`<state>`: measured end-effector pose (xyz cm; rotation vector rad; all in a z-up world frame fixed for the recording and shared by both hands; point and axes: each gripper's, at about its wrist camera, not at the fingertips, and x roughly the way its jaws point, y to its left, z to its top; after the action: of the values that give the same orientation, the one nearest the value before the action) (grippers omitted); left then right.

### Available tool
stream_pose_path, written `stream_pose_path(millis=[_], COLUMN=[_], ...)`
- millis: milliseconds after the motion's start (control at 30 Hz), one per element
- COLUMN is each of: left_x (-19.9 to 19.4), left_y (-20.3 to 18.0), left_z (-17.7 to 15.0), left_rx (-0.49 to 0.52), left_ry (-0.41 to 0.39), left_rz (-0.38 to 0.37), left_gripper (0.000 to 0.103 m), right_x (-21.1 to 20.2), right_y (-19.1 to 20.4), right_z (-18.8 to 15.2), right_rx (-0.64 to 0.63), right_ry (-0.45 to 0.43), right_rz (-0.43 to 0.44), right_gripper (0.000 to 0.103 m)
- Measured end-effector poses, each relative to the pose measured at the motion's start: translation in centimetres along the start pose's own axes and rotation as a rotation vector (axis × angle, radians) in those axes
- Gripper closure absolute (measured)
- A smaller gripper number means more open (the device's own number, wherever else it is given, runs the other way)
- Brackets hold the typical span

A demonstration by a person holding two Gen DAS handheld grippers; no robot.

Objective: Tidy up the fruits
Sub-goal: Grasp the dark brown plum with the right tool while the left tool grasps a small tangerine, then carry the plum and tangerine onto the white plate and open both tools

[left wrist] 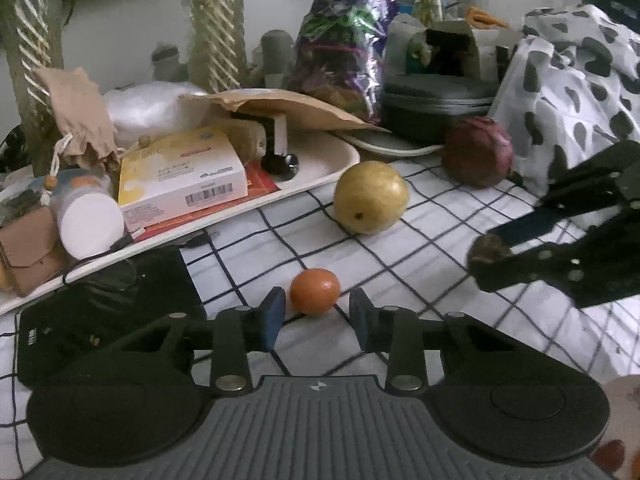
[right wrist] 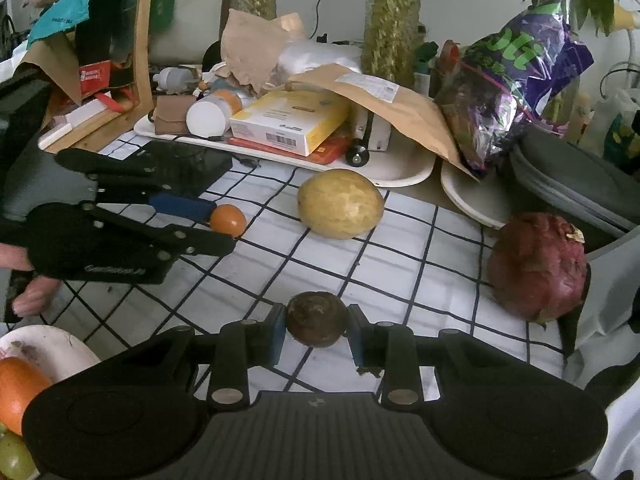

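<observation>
A small orange fruit (left wrist: 315, 291) lies on the checked cloth between the open fingers of my left gripper (left wrist: 316, 316), with a gap on each side; it also shows in the right wrist view (right wrist: 227, 219). My right gripper (right wrist: 316, 332) is shut on a dark brown round fruit (right wrist: 316, 324), also seen in the left wrist view (left wrist: 489, 253). A yellow mango-like fruit (left wrist: 370, 196) (right wrist: 340, 203) and a red-purple dragon fruit (left wrist: 478, 151) (right wrist: 538, 266) lie farther back on the cloth.
A white plate (right wrist: 60, 346) holding an orange fruit (right wrist: 18, 390) and a green one sits at the near left. A cluttered white tray (left wrist: 320, 168) with boxes, a black device (left wrist: 108, 304), a purple bag (left wrist: 344, 40) and a grey case (left wrist: 436, 100) line the back.
</observation>
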<state>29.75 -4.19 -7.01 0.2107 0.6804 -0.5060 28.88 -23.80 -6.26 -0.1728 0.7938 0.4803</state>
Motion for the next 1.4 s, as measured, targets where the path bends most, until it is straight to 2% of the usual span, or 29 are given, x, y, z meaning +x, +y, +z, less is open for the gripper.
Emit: stream_pose_path(millis=[167,233,400,967,1400], left_x=[0.8,0.8,0.0,-5.3,-9.7], left_y=[0.2,0.1,-0.1,-3.2,-6.3], left_z=[0.3,0.4,0.4,0.1,-2.3], left_rx=[0.009,0.014,0.018,0.021,-0.006], left_ry=[-0.005,-0.008,-0.019,-0.047,-0.022], left_rz=[-0.010,-0.014,0.003,-0.079,-0.136], left_gripper=[0.068,0.077,0.077,0.078,0.078], right_x=[0.0,0.0,-0.1,-3.5,-7.6], right_y=[-0.1,-0.1,0.1,0.8,2.9], right_z=[0.1,0.2,0.2,-0.7,-2.2], right_rx=[-0.005,-0.007,-0.005,0.030,0.063], right_ry=[0.003,0.002,-0.003,-0.028,-0.066], right_rz=[0.000,0.001,0.001,-0.002,-0.003], right_gripper=[0.069,0.069,0.069,0.070,0.070])
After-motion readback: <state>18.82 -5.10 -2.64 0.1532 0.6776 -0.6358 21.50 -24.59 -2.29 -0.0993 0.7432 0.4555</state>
